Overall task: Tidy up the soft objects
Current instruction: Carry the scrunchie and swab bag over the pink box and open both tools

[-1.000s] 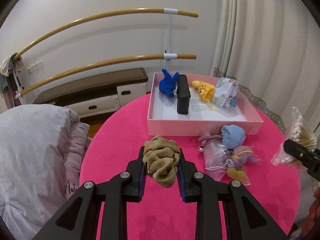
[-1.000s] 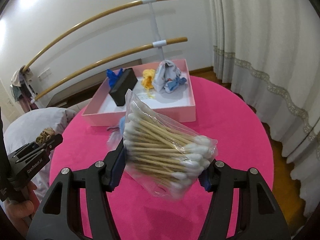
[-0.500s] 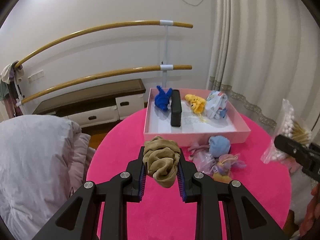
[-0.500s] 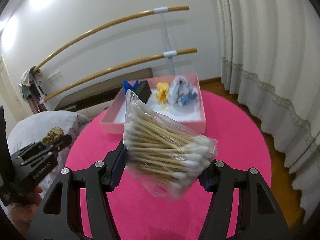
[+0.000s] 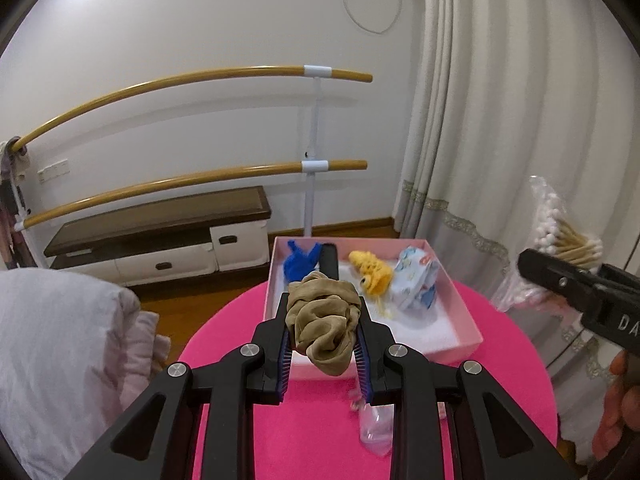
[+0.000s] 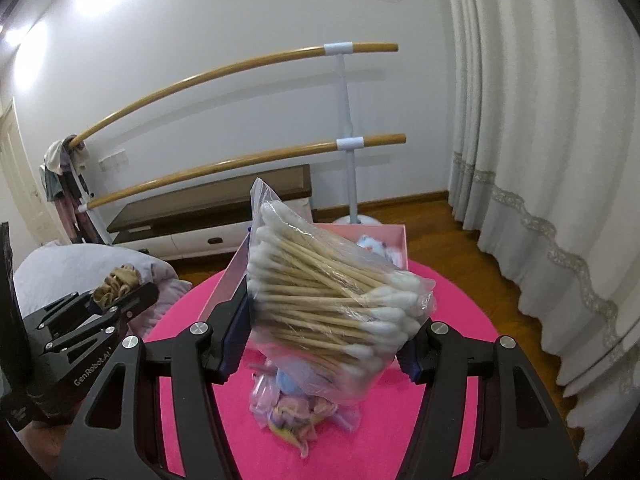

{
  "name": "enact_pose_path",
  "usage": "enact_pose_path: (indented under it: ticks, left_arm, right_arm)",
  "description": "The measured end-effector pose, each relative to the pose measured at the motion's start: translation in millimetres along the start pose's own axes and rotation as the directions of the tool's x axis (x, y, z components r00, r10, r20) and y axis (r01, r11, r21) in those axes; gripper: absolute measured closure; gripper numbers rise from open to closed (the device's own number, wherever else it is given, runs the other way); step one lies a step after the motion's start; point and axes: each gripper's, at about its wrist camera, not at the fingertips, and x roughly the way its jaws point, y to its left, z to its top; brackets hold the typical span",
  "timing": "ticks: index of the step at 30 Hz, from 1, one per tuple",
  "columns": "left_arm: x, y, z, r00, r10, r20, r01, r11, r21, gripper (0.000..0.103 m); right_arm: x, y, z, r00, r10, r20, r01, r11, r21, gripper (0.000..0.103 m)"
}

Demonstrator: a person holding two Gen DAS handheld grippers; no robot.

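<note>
Both jaws are closed on cargo: our left gripper (image 5: 322,350) pinches a tan scrunchie (image 5: 322,320), our right gripper (image 6: 320,336) clamps a bag of cotton swabs (image 6: 328,292). We hold both raised above the round pink table (image 5: 320,432), near its front edge. A pink tray (image 5: 460,316) sits at the far edge, holding a blue toy (image 5: 300,264), a yellow toy (image 5: 370,274) and a patterned pouch (image 5: 416,280); its near half lies bare. A pastel bundle (image 6: 298,416) lies just before the tray.
</note>
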Motion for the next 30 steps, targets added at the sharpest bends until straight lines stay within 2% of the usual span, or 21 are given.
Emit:
enact_pose_path:
  ticks: [5, 15, 30]
  left_arm:
    - [29, 2, 26, 1.000, -0.021, -0.022, 0.021, 1.000, 0.004, 0.079]
    - [97, 10, 64, 0.997, -0.010, -0.073, 0.010, 1.000, 0.007, 0.079]
    - [197, 7, 78, 0.982, 0.017, -0.186, -0.015, 1.000, 0.013, 0.077]
  right_arm:
    - [25, 1, 20, 0.999, 0.003, -0.037, -0.003, 1.000, -0.003, 0.045]
    - [84, -9, 34, 0.991, 0.010, -0.136, -0.009, 1.000, 0.011, 0.045]
    - [163, -12, 22, 0.962, 0.023, -0.273, -0.016, 1.000, 0.027, 0.045]
